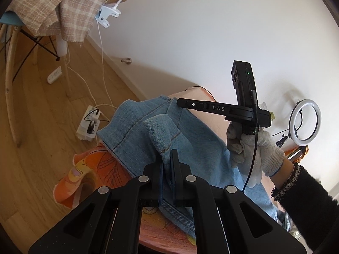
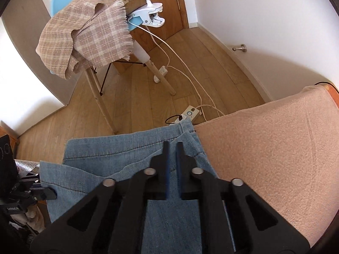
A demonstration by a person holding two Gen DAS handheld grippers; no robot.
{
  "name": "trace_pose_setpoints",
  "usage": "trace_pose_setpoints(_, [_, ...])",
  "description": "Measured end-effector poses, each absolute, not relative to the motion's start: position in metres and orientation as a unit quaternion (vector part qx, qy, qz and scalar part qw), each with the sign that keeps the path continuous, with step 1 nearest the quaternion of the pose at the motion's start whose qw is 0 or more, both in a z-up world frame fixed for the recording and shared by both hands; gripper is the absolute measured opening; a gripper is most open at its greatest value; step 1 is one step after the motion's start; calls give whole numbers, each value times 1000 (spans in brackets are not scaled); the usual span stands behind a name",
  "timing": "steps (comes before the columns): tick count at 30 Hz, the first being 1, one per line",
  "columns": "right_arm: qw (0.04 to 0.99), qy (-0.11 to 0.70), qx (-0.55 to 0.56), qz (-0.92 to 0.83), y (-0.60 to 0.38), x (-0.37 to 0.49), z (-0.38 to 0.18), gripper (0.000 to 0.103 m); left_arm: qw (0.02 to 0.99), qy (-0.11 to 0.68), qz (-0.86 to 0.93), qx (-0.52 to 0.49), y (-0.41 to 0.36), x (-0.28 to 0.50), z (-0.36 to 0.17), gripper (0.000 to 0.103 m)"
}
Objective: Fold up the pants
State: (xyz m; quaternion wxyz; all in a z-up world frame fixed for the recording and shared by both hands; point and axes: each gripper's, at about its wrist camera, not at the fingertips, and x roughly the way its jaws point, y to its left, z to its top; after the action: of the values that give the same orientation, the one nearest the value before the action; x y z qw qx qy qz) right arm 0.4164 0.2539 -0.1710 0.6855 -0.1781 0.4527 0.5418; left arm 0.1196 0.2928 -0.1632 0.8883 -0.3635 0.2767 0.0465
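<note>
The pants point(image 1: 148, 131), light blue denim, lie across the middle of both views on a table draped in a peach cloth point(image 2: 275, 148), with an orange patterned cloth point(image 1: 93, 169) showing beneath them at the lower left of the left wrist view. In that view a raised fold of denim runs straight into the left gripper point(image 1: 167, 158), whose jaws are clamped on it near a stitched seam. In the right wrist view the right gripper point(image 2: 172, 150) sits at the centre of the frame over the denim's right-hand edge, jaws drawn narrow with fabric pinched between the pads by the look of it, though the gap is dark and the hold is hard to confirm. A gloved hand point(image 1: 252, 148) carries that tool at the right of the left wrist view. The step in hand seems to be securing two holds on one edge before a fold. Next, both grips probably need to lift together and carry the edge over evenly, keeping the layer taut so it lands square.
</note>
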Motion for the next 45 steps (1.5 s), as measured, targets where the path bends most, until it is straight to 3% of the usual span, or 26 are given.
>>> trace_pose_setpoints(4, [686,445,-184,545,254,414,-167,4,888,274,44,-366,294,118,-164,4])
trace_pose_setpoints(6, [699,446,-181,529,254,420,-167,10,887,274,44,-368,294,118,-165,4])
trace_pose_setpoints(8, [702,459,-182,513,257,427,-171,55,888,276,44,-365,294,118,-165,4])
trace_pose_setpoints(9, [706,455,-184,510,257,427,-172,58,888,276,44,-365,294,118,-165,4])
trace_pose_setpoints(10, [704,452,-185,515,257,427,-173,58,888,277,44,-363,294,118,-164,4])
trace_pose_setpoints(12, [696,452,-188,524,259,424,-174,47,889,279,44,-360,294,118,-164,4])
trace_pose_setpoints(14, [700,443,-207,521,261,419,-175,22,890,279,44,-358,294,118,-163,4])
trace_pose_setpoints(16, [707,434,-227,510,260,417,-173,6,891,277,43,-358,294,116,-162,3])
trace_pose_setpoints(28, [759,374,-163,507,252,428,-107,4,896,251,66,-361,316,108,-152,3])
trace_pose_setpoints(38, [748,417,-199,476,281,435,-157,4,879,293,73,-369,329,119,-176,3])
trace_pose_setpoints(39, [748,421,-202,472,280,435,-159,4,878,296,78,-368,329,118,-176,7])
trace_pose_setpoints(45, [766,419,-167,458,252,431,-132,11,878,295,106,-361,336,103,-164,15])
